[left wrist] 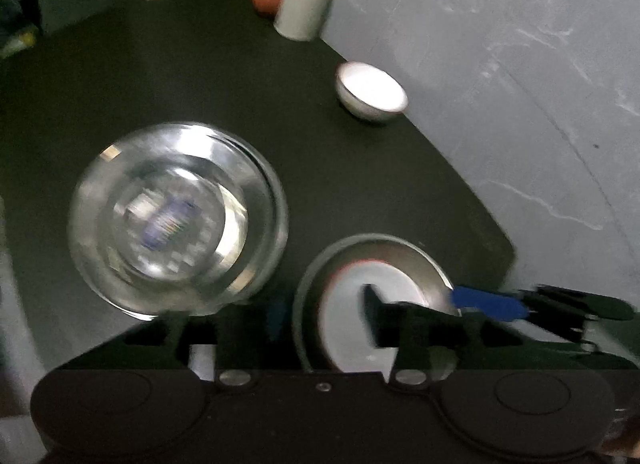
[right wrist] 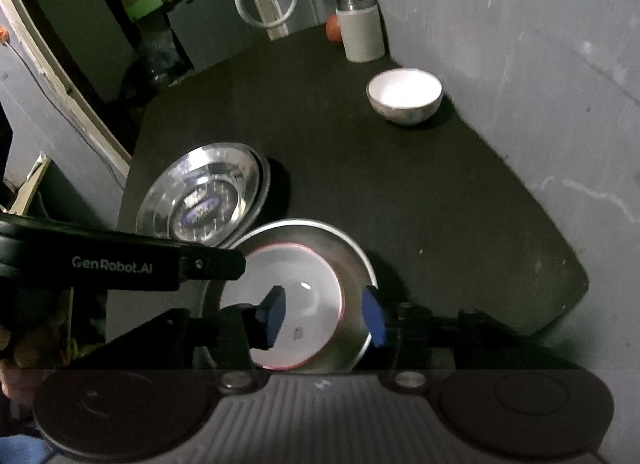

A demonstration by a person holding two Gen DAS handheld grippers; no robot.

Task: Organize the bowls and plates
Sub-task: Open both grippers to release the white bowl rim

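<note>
Right gripper point(right wrist: 324, 310): jaws spread, straddling the bowl point(right wrist: 296, 304) rim.
Left gripper point(left wrist: 320, 316): jaws spread, empty.
Advice: close squarely; lift clear of the plate point(right wrist: 352, 256).

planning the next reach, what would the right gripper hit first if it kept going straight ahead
Most likely the white bowl sitting in the metal plate. The right gripper is open, with one finger over the bowl and the other by the plate's rim. Depth is unclear, so it may touch the rim first.
</note>
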